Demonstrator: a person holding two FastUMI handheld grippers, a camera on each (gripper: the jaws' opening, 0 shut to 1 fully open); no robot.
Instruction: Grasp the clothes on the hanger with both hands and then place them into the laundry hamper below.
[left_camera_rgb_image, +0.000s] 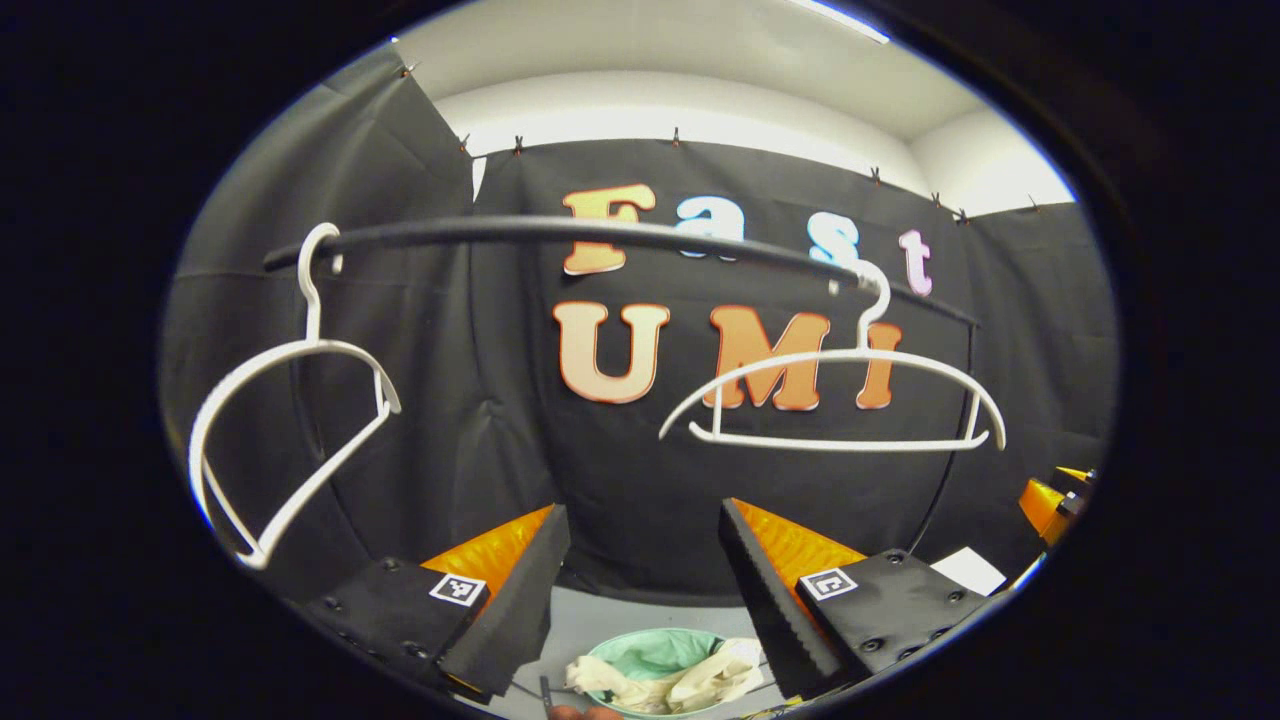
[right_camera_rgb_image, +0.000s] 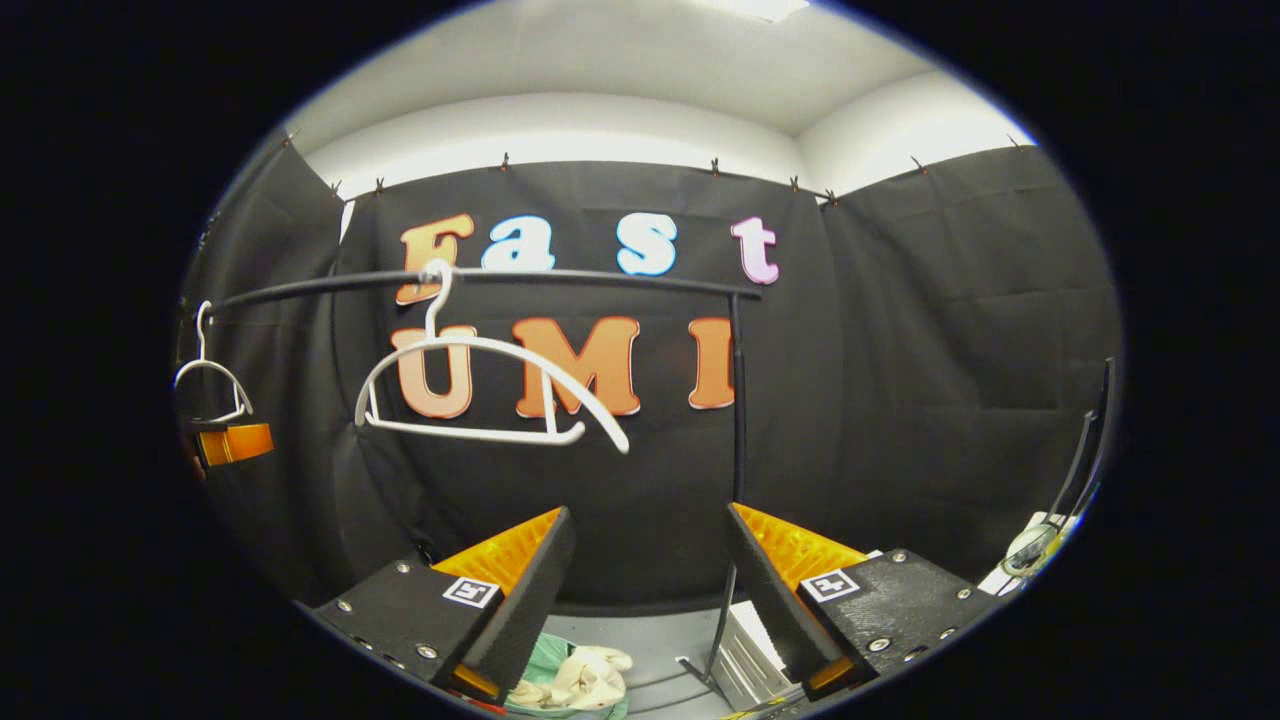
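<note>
Clothes (left_camera_rgb_image: 665, 680) in hamper (left_camera_rgb_image: 650, 650), hangers (left_camera_rgb_image: 835, 395) bare, both grippers (left_camera_rgb_image: 640, 590) (right_camera_rgb_image: 645, 590) released, apart.

In the left gripper view, two hangers hang on the rail (left_camera_rgb_image: 620, 232): one hanger (left_camera_rgb_image: 290, 440) at nine o'clock, the other hanger (left_camera_rgb_image: 835, 400) at three o'clock. The hamper (left_camera_rgb_image: 640, 650) sits at six o'clock below, with clothes (left_camera_rgb_image: 680, 682) lying in it.

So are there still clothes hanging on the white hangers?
No, both white hangers hang bare on the rail, and the cream clothes lie in the green hamper below.
</note>
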